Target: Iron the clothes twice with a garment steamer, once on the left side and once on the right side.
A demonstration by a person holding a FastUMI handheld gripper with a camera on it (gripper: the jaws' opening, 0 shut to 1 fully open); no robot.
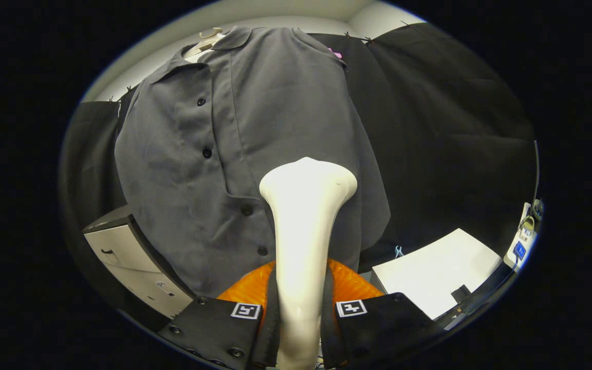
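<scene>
Between the two black fingers of the gripper (298, 313) stands the handle of the white garment steamer (303, 226). Both fingers press on the handle, one on each side, so the claw is clenched on it. The steamer's wide head points up and forward, at the grey shirt (214, 154).

The shirt hangs from a pale hanger (204, 43) in front of the black booth wall. It is buttoned down the middle. The steamer head sits low on the shirt, just beside the line of buttons (247, 209), on the side away from the grey cabinet (126, 257). Whether the head touches the cloth is hard to tell.

It looks like one pass is under way or about to start. To do it well, the person should keep the head flat and close to the cloth and move it slowly in one straight line along that side. The grip should stay tight so the handle does not twist. The head should stay off the buttons. Then the other side needs its own pass.

A white board (429, 277) lies low down, beyond the shirt's hem.
</scene>
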